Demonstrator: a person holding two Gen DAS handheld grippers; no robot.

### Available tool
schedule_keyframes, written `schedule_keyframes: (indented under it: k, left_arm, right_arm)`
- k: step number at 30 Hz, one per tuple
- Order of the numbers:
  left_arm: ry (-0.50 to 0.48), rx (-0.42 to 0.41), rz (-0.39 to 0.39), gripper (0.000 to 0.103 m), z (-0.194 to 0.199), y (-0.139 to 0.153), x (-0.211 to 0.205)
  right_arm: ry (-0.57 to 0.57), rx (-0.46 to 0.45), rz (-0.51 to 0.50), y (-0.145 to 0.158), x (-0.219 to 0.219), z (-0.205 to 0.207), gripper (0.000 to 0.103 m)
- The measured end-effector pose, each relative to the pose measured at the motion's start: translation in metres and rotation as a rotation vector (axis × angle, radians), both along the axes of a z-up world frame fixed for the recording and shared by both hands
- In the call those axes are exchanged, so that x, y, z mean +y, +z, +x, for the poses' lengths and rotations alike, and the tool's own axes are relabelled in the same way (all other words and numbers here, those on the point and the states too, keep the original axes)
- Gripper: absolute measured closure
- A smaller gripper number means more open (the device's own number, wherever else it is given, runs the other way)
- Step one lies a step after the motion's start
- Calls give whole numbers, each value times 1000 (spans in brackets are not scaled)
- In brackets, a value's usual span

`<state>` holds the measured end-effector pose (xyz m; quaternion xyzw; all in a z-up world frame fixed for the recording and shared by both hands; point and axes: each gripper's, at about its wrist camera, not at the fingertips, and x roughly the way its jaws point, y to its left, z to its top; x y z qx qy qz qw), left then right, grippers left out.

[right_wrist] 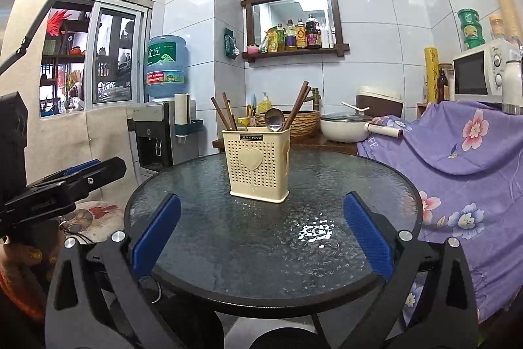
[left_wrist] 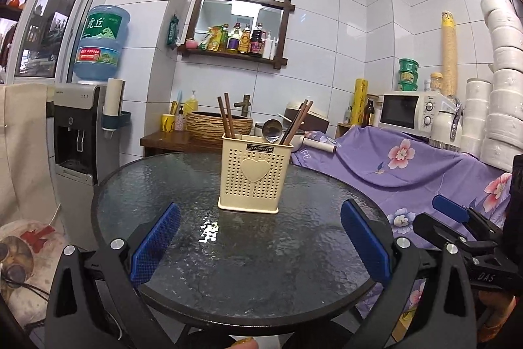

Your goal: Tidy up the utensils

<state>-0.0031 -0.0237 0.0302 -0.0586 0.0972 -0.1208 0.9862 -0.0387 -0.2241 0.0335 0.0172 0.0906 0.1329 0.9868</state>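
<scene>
Two hand-held grippers face a round glass-topped table (left_wrist: 157, 185), each pointing nearly level with a slight downward tilt toward the middle of the tabletop. Left gripper (left_wrist: 260, 246): its two blue-padded fingers (left_wrist: 155, 246) stand wide apart over the near edge of the table, with nothing between them and no pad touching anything. Right gripper (right_wrist: 261, 239): its blue fingers (right_wrist: 367, 237) are likewise spread wide over the near part of the glass, empty and in contact with nothing. In the left wrist view the right gripper appears at the right edge, just beside the left one; in the right wrist view the left gripper shows at the left edge, with part of a hand beneath it.

Task object: a cream perforated utensil holder (left_wrist: 253, 175) with a raised heart on its front stands upright near the centre of the table, well ahead of both pairs of fingers. It holds brown chopsticks (left_wrist: 227, 118) leaning at its left side, a second pair of chopsticks (right_wrist: 297, 107) leaning to the right, and a metal spoon (right_wrist: 274, 120) bowl-up between them.

Surroundings: a water dispenser (left_wrist: 81, 126) stands left of the table, a purple floral cloth (left_wrist: 425, 165) lies to the right, and a wall shelf of bottles (left_wrist: 242, 38) hangs behind.
</scene>
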Motion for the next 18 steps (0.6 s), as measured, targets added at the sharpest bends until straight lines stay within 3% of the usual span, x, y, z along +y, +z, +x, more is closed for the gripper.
schedule_keyframes:
  k: [18]
  left_arm:
    - [52, 20, 75, 6, -1, 1, -12]
  right_arm:
    - [-19, 15, -1, 2, -3, 4, 5]
